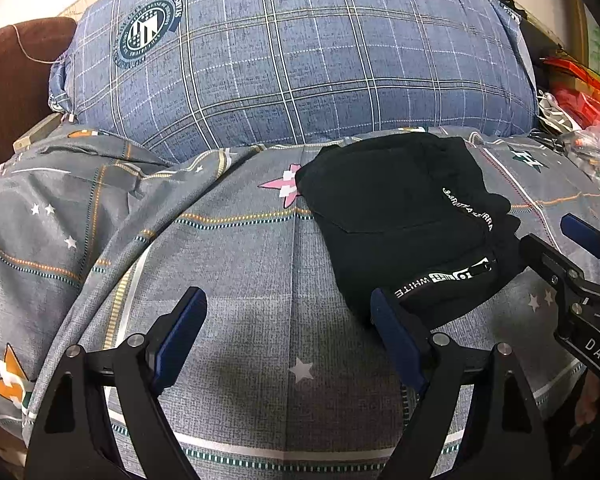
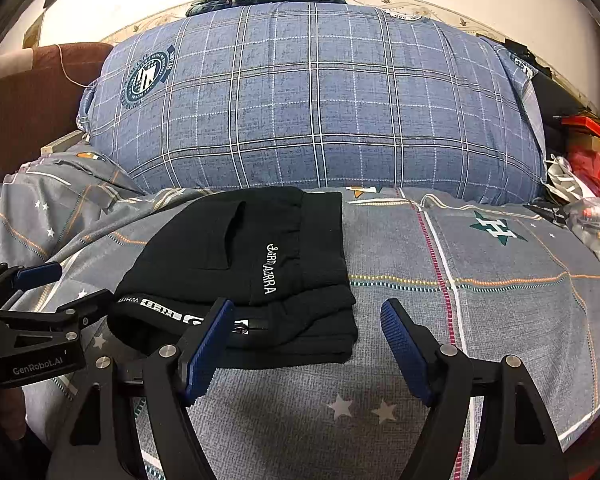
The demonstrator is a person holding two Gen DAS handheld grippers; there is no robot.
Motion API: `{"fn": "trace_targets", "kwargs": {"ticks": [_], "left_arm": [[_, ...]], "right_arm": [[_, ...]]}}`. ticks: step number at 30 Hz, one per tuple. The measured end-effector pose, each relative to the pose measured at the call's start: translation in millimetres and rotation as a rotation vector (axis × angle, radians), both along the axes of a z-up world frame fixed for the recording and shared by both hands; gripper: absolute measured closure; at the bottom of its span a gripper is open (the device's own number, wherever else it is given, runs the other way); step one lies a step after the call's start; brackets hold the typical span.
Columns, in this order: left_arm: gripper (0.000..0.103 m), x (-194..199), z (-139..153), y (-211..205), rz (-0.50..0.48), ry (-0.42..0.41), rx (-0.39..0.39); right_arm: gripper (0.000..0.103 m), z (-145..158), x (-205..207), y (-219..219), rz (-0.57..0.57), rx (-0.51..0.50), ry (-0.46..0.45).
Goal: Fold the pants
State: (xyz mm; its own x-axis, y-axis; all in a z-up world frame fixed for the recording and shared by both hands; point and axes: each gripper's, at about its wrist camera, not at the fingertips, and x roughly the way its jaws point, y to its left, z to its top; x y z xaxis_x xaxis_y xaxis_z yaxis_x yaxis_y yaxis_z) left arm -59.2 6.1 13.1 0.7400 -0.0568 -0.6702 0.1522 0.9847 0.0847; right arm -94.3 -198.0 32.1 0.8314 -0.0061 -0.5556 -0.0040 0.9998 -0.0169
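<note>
Folded black pants [image 1: 408, 220] lying on bedsheet [image 1: 240, 280], just ahead-right of left gripper [image 1: 288, 320], ahead-left of right gripper [image 2: 308, 336], both grippers resting released, gripping nothing.

We see the black pants [image 2: 240, 264] folded into a compact, roughly rectangular stack, lying flat on the grey star-print bedsheet [image 2: 480, 288] just before the blue plaid pillow [image 2: 320, 96]; white lettering faces up.
</note>
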Motion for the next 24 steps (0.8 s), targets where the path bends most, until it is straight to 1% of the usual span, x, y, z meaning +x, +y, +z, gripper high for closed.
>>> {"fn": "trace_targets", "kwargs": {"ticks": [6,10,13,24], "left_arm": [[0.018,-1.4,0.4,-1.7,0.004,-0.005,0.006],[0.018,-1.2,1.3,-1.2,0.003,-0.007,0.001],[0.018,-0.9,2.0,-0.7,0.003,-0.009,0.002],[0.018,-2.3,4.2,-4.0,-0.018,-0.012,-0.010]], "right_arm": [[0.026,2.5,0.0,-1.1,-0.008,0.002,-0.012],[0.026,8.4,4.2,-1.1,-0.022,-0.023,-0.040],[0.026,11.8,5.9,-3.7,-0.031,-0.016,-0.052],[0.026,12.0,10.4,-4.4,-0.043,-0.023,-0.055]]}}
